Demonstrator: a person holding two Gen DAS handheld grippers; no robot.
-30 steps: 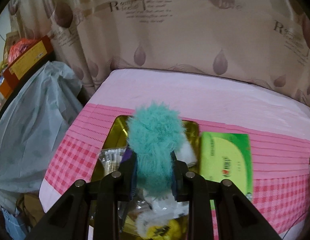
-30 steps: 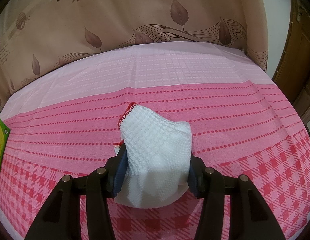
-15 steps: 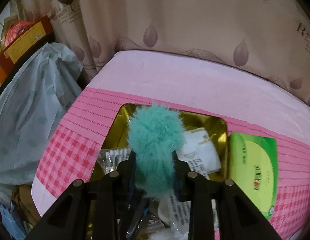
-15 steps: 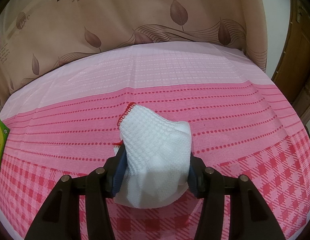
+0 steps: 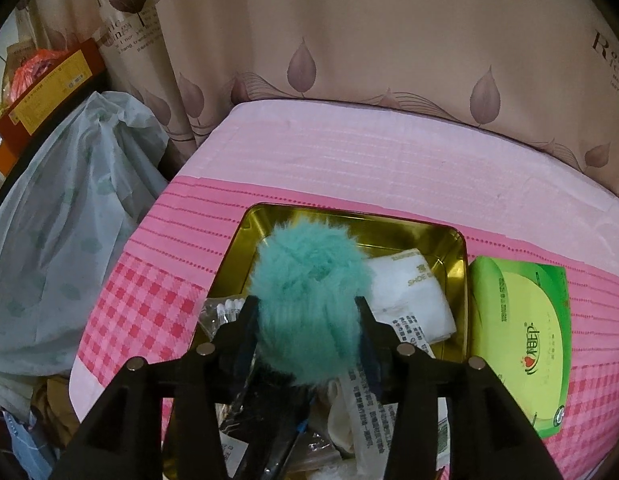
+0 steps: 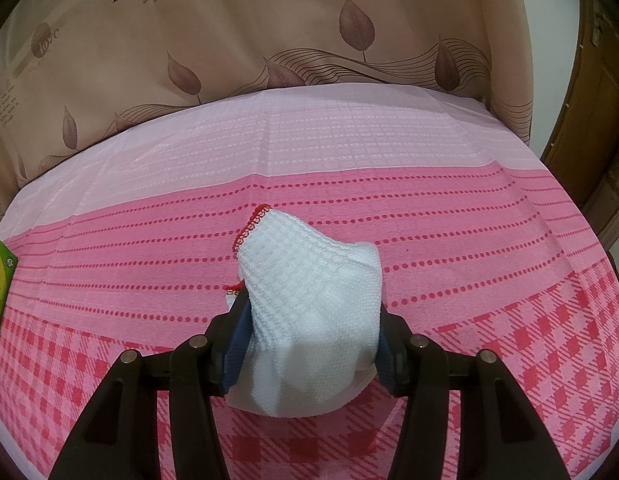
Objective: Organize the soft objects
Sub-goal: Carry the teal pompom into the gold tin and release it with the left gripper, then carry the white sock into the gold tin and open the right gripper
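Left gripper [image 5: 307, 312] over gold tin [image 5: 349, 220], teal fluffy ball [image 5: 309, 292] between its jaws; jaws have just been opening, fluff brushes both pads, can't tell if I have any real hold on it

Ball looks light, squashy, springs back wide when freed; I'd pinch through dense middle, not loose fur

Right gripper [image 6: 309, 328] clamped on white waffle cloth [image 6: 309, 304], just above pink tablecloth [image 6: 469, 240]

Cloth limp, light, grippy weave; bunched fold is best hold

Green tissue pack [image 5: 521, 340] just beside tin

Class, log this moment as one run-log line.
left gripper: jaws just opening, teal pompom between, over gold tin | right gripper: shut on white cloth
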